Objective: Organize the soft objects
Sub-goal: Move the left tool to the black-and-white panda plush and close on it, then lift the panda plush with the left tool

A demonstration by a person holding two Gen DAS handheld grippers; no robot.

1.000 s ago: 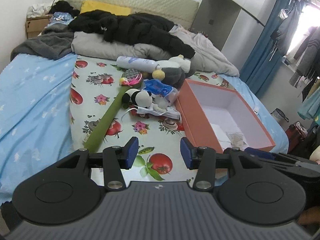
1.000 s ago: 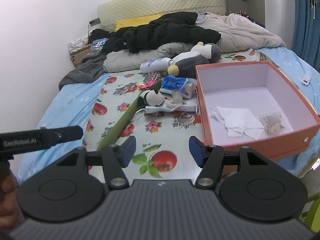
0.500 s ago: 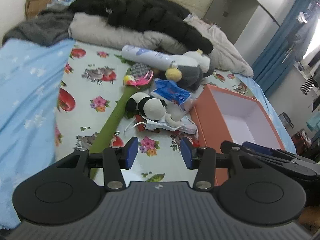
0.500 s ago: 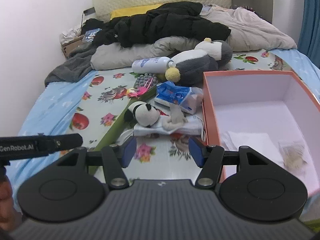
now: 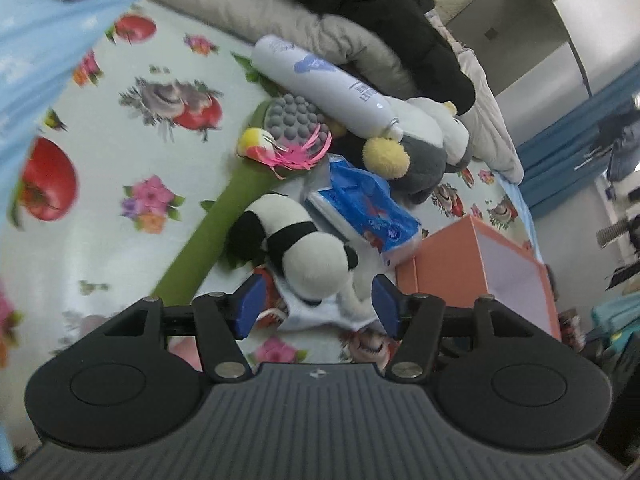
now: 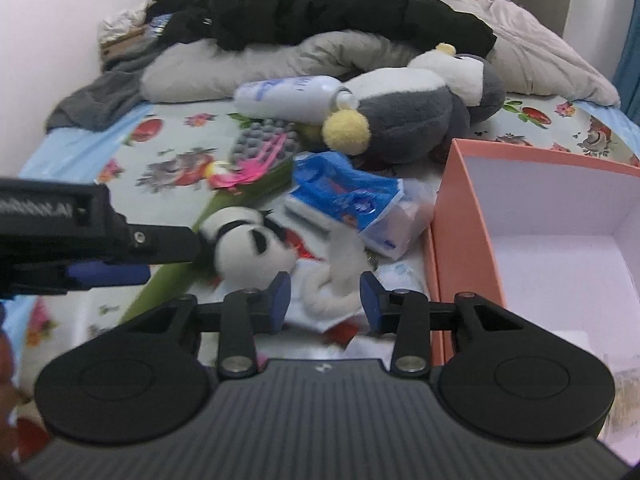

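Observation:
A small panda plush (image 5: 298, 240) (image 6: 244, 240) lies on the fruit-print sheet beside a long green plush (image 5: 208, 236). A grey-and-white penguin plush (image 5: 420, 148) (image 6: 416, 116) lies behind it. An orange box (image 5: 444, 272) (image 6: 452, 216) stands open at the right. My left gripper (image 5: 318, 304) is open, its jaws either side of the panda's near end. My right gripper (image 6: 324, 296) is open just over a white soft piece (image 6: 332, 288) next to the panda. The left gripper's fingers (image 6: 108, 272) show at the left of the right wrist view.
A blue tissue pack (image 5: 364, 208) (image 6: 344, 196), a white spray bottle (image 5: 324, 84) (image 6: 292, 96), a grey massage brush (image 5: 294, 116) and a pink feathered toy (image 5: 288, 152) crowd the plushes. Dark clothes and grey bedding (image 6: 312, 20) pile up behind.
Both grippers have moved forward and down to the pile of toys. The left now brackets the panda; the right hovers over the white piece. Both stay open.

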